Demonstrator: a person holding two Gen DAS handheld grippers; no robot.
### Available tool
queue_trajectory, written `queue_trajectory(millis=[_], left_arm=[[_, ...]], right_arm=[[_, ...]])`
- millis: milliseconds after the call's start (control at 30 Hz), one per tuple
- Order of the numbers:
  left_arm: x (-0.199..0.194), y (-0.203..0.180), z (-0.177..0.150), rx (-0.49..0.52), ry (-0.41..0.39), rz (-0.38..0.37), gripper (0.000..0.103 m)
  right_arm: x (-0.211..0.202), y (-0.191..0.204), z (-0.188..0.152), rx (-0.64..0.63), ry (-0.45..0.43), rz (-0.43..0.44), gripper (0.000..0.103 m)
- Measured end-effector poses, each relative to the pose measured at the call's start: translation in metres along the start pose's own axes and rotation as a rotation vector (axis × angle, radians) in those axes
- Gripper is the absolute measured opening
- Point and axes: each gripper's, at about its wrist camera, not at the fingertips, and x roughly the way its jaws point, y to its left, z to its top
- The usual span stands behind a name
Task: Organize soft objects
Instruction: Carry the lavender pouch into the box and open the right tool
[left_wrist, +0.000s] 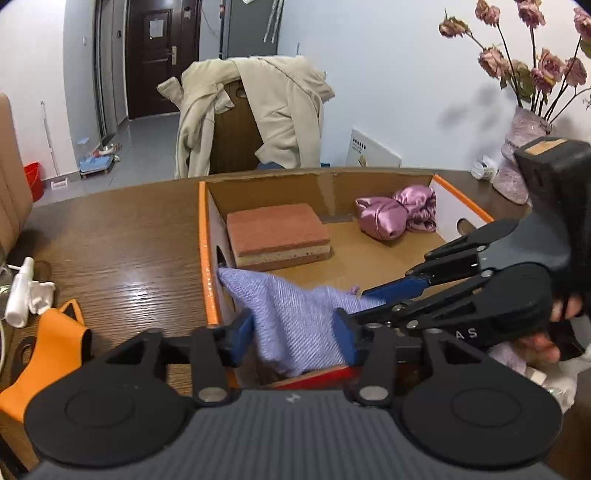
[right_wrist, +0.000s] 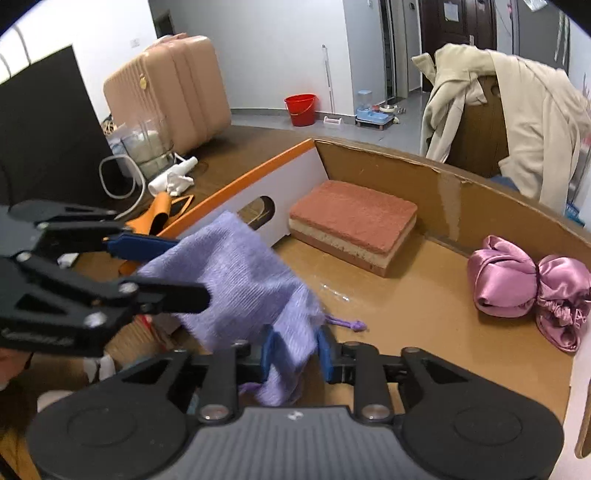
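A lilac knitted pouch (left_wrist: 295, 314) hangs over the near left corner of an open cardboard box (left_wrist: 369, 177). My left gripper (left_wrist: 293, 334) has a blue pad on each side of its lower part. My right gripper (right_wrist: 295, 354) is closed on the pouch's drawstring end (right_wrist: 284, 347), and it shows from the right in the left wrist view (left_wrist: 373, 295). The pouch (right_wrist: 240, 280) is stretched between both grippers above the box floor. Inside the box lie a red-and-cream sponge block (left_wrist: 277, 236) and a pink satin bundle (left_wrist: 399, 214).
The box stands on a dark wooden table (left_wrist: 122, 243). Left of it lie an orange object (left_wrist: 55, 343) and a white spray bottle (left_wrist: 20, 291). A vase of dried roses (left_wrist: 524, 147) stands at the right. A chair with a beige coat (left_wrist: 255, 114) is behind the table.
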Motion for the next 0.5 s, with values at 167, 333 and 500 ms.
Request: queue_trajectory(millis=[167, 333, 500], left_arm=[[-0.027, -0.006, 0.004, 0.014, -0.050, 0.032, 0.070], [-0.071, -0.020, 0.006, 0.041, -0.111, 0.074, 0.074], [-0.126, -0.032, -0.020, 0.020, -0.240, 0.113, 0.087]], right_arm=[[-0.028, 0.012, 0.001, -0.032, -0.041, -0.012, 0.035], [-0.094, 0.024, -0.002, -0.054, -0.161, -0.086, 0.056], [-0.185, 0.035, -0.037, -0.021, -0.369, -0.179, 0.082]])
